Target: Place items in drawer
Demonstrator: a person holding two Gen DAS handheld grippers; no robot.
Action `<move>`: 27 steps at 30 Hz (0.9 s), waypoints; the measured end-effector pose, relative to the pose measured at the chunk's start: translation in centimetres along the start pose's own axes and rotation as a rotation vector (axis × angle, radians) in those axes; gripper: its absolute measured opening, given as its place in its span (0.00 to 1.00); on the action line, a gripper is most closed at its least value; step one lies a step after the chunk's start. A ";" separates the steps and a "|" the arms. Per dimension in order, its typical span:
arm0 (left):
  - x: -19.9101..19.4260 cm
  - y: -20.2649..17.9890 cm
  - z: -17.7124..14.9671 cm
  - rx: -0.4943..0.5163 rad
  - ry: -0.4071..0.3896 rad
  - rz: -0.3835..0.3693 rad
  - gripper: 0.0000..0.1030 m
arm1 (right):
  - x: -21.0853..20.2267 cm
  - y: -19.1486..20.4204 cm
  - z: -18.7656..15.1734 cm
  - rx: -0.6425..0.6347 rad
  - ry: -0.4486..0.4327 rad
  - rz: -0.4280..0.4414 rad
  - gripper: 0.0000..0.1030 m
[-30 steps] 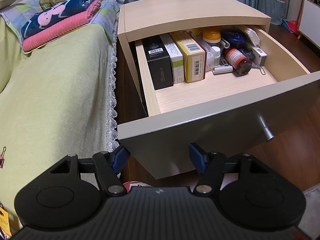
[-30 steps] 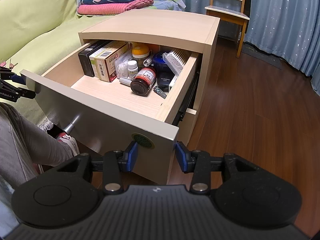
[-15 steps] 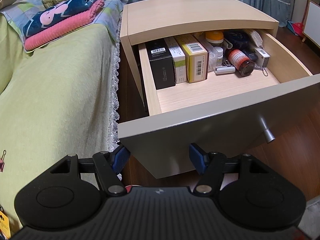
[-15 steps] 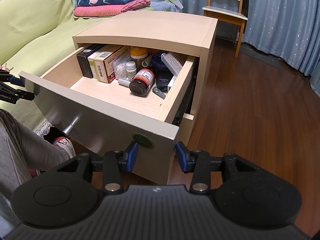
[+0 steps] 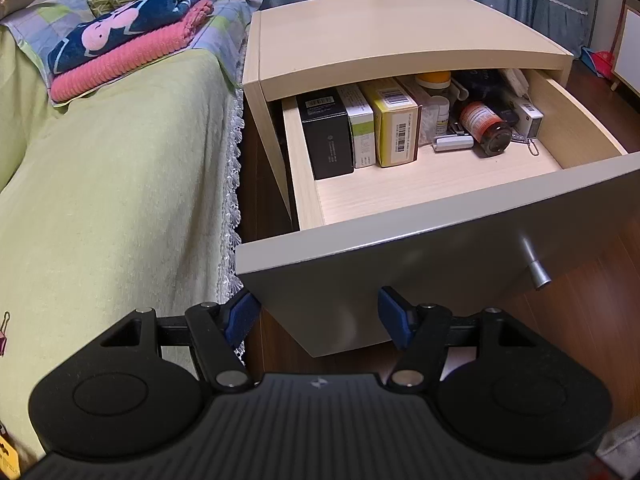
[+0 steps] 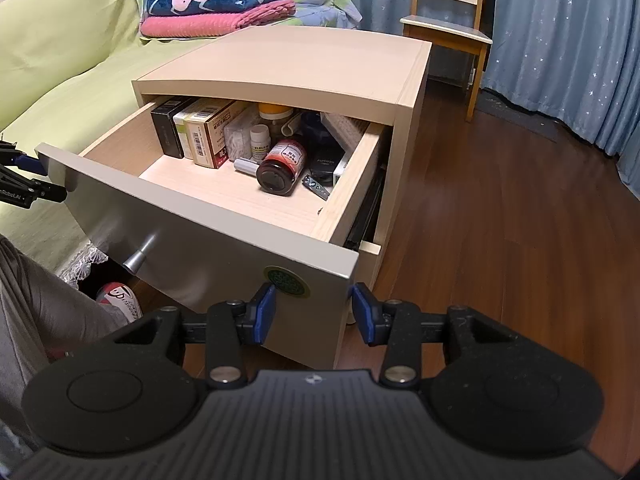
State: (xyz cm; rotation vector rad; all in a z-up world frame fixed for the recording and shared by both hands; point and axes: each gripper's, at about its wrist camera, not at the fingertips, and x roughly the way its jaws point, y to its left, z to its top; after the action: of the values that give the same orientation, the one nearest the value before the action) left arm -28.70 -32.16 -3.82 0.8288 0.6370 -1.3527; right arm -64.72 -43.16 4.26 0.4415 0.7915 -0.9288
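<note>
The drawer sits a little further under the nightstand top than it did a second ago. The curved top edge now hides the rear ends of the black box and the yellow box, which showed more fully before. Part of that could be the cameras shifting, but both views agree.

The left gripper has its fingers spread wide and holds nothing. The lower left corner of the drawer front lies just beyond and between them. The right gripper is also spread and empty, and the right edge of the drawer front stands between its fingers, close ahead. Whether either pair touches the panel I cannot tell.

The items lie inside the drawer, well ahead of both pairs of fingers. The boxes stand in a row ahead and to the left of the right fingers. The brown jar lies on its side, straight ahead of them, and a white tube is just to its left. Small bottles and other odds crowd the back. The knob sticks out ahead and to the right of the left fingers.

With the things stowed, both grippers empty at the front panel and the drawer creeping inward, this looks like the closing push. The placing seems done.
</note>
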 end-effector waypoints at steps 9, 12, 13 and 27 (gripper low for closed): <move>-0.2 0.3 -0.1 -0.018 -0.005 -0.001 0.64 | -0.4 0.1 -0.3 0.000 -0.007 -0.006 0.37; -0.2 0.3 -0.1 -0.023 -0.008 -0.002 0.64 | -0.5 0.2 -0.4 0.000 -0.007 -0.007 0.37; -0.3 0.3 -0.2 -0.024 -0.008 -0.003 0.64 | -0.6 0.2 -0.5 0.000 -0.007 -0.008 0.37; -0.1 0.5 0.5 -0.028 -0.008 -0.005 0.64 | -0.1 -0.3 0.2 -0.004 -0.011 -0.007 0.37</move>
State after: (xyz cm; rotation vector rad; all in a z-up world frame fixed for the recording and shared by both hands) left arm -28.27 -32.49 -3.36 0.7991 0.6504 -1.3482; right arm -64.91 -43.40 4.53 0.4301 0.7851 -0.9350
